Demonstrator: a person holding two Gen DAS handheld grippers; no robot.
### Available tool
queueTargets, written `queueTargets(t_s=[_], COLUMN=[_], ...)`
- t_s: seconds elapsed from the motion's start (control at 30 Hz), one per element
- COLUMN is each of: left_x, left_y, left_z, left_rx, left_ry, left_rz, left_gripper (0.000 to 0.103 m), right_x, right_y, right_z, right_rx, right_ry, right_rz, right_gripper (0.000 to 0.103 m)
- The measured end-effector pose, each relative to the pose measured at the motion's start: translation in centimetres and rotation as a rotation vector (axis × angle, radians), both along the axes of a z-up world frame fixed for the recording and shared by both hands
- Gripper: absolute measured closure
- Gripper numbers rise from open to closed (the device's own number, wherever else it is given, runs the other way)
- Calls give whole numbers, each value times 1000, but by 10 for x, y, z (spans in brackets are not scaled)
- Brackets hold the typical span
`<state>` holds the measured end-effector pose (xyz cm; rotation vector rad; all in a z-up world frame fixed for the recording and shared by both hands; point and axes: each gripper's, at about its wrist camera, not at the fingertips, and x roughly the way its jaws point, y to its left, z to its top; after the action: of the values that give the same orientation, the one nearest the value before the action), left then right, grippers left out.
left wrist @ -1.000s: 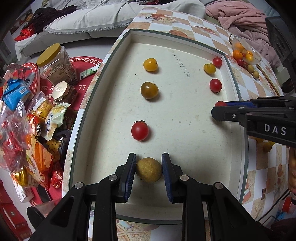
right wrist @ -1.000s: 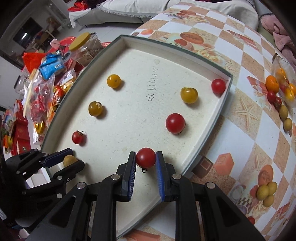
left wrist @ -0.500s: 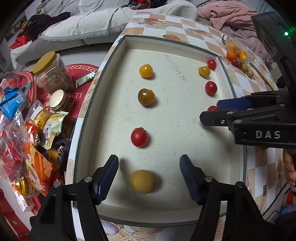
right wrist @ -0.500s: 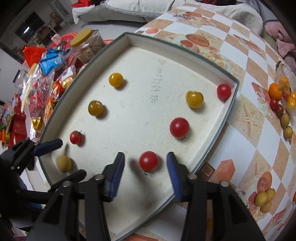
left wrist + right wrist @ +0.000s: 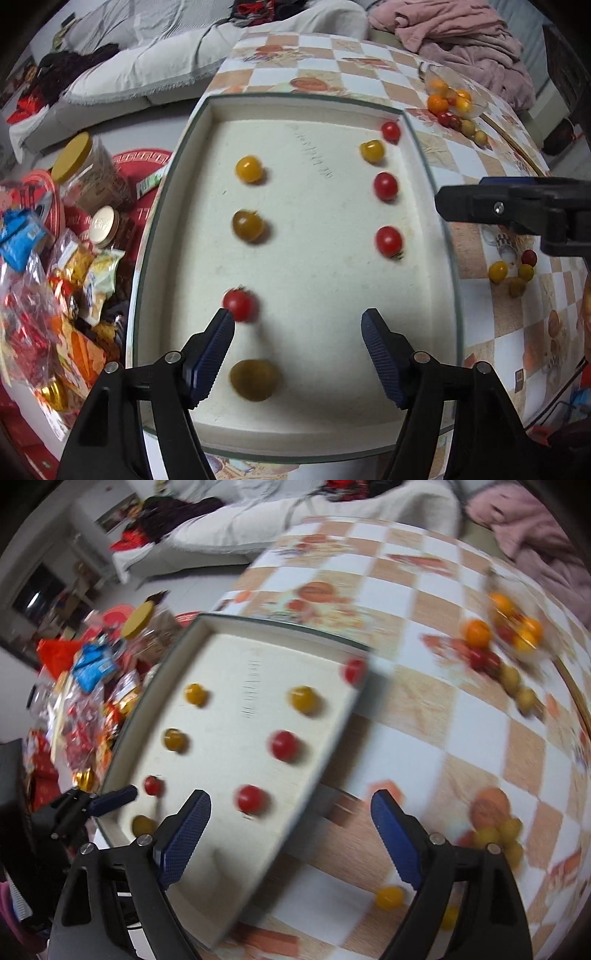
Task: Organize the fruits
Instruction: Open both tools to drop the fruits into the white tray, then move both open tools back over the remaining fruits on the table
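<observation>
Eight fruits on tray (image 5: 436, 206) | red four, yellow four | both claws (image 5: 297, 354) (image 5: 291, 843) apart, just opened, empty

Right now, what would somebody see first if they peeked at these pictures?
Probably the white tray with eight little fruits in two neat rows: yellow, brownish and red down its left side, mostly red tomatoes down its right. Next, the blue-padded left gripper hanging open over the dull yellow fruit at the near end. Loose fruit waits on the checked tablecloth to the right.
</observation>
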<state>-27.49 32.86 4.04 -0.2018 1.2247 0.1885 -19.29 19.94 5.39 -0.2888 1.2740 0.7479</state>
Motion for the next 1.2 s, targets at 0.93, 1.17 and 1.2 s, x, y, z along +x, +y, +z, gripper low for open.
queueTargets(t_s=[0.93,1.17,1.2], left_x=[72,83,84], left_y=[-165,-169,-169], left_z=[-2,-17,-18], left_rx=[-7,6,9], left_ry=[4,22,24], left_rz=[-398,-395,-395], left_gripper=[31,31,31], right_x=[-7,-7,-6], right_y=[-208,-191,-189], right_z=[-33,-39,-39], right_rx=[-170,-173,-170], right_ry=[7,-47,-52], right_rz=[-309,-192,-184], right_gripper=[23,30,30])
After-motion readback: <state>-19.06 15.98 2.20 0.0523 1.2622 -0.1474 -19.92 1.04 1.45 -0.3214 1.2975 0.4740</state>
